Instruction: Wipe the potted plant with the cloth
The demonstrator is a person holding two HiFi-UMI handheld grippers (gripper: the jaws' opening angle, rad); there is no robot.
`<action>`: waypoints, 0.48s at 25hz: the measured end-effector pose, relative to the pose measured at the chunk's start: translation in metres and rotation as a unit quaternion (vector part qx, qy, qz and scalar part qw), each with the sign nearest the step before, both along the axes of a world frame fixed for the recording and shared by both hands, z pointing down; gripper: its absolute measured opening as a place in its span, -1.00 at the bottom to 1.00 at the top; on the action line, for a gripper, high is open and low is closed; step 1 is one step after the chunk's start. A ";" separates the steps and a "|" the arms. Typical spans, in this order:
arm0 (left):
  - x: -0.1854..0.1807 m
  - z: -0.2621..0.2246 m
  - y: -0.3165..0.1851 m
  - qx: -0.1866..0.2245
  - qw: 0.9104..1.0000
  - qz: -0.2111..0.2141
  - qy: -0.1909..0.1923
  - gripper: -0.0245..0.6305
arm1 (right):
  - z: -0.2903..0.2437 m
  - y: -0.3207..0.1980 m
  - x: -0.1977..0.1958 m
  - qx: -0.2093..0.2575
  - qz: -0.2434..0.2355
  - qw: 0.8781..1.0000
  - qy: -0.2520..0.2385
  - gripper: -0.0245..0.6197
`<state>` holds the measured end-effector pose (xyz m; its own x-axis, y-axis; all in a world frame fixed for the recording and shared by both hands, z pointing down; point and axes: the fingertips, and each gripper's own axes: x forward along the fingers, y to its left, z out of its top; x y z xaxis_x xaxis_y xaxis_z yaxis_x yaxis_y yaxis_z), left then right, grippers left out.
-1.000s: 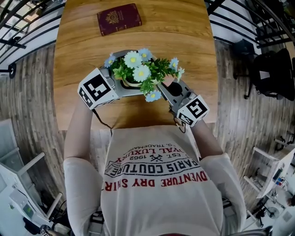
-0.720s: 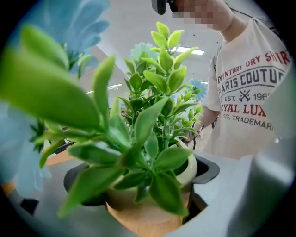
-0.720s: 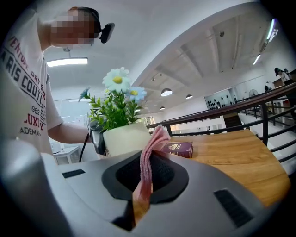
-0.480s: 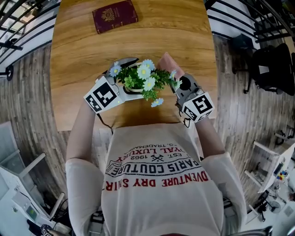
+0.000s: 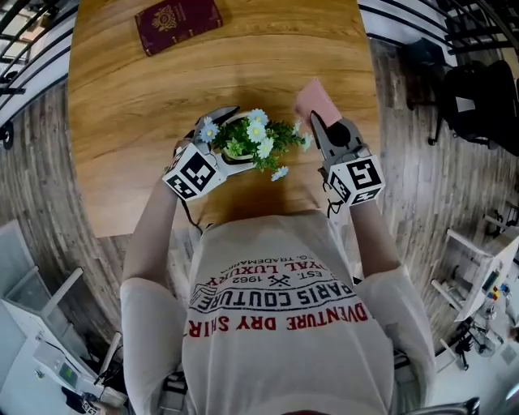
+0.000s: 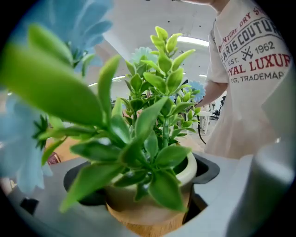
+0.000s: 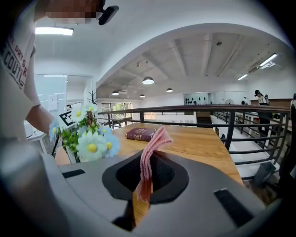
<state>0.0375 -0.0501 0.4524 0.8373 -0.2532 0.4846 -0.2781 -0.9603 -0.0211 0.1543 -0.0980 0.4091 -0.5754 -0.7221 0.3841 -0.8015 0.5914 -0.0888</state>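
The potted plant (image 5: pixel 251 139) has green leaves with white and pale blue daisies in a cream pot (image 6: pixel 152 203). My left gripper (image 5: pixel 217 139) is shut on the pot and holds it above the wooden table (image 5: pixel 162 97). In the left gripper view the leaves fill the frame and the jaws clasp the pot on both sides. My right gripper (image 5: pixel 323 123) is shut on a pink cloth (image 5: pixel 316 100), just right of the plant. In the right gripper view the cloth (image 7: pixel 149 162) hangs as a thin folded strip between the jaws, with the daisies (image 7: pixel 90 139) at the left.
A maroon booklet (image 5: pixel 178 23) lies at the table's far left; it also shows in the right gripper view (image 7: pixel 141 134). Black railings (image 7: pixel 231 120) run along the table's far side and right side. A dark chair (image 5: pixel 478 89) stands to the right on the plank floor.
My right gripper has swung from the front of the plant out to its right, and the pink cloth now shows above it. The plant and left gripper have stayed roughly in place.
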 end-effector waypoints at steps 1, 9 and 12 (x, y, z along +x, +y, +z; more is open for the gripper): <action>0.004 0.008 0.001 -0.001 1.000 0.008 -0.006 0.73 | 0.002 -0.002 0.004 -0.004 0.004 1.000 -0.001 -0.81; 0.029 0.057 0.000 -0.030 0.999 0.041 -0.019 0.73 | 0.024 -0.011 0.019 -0.025 0.021 0.999 0.017 -0.81; 0.034 0.067 -0.002 -0.034 0.998 0.048 -0.023 0.73 | 0.031 -0.011 0.021 -0.034 0.021 0.999 0.017 -0.81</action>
<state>0.0713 -0.0526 0.5197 0.8329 -0.1368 0.5363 -0.1842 -0.9823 0.0354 0.1758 -0.1092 0.4401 -0.5298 -0.7175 0.4522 -0.8293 0.5500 -0.0989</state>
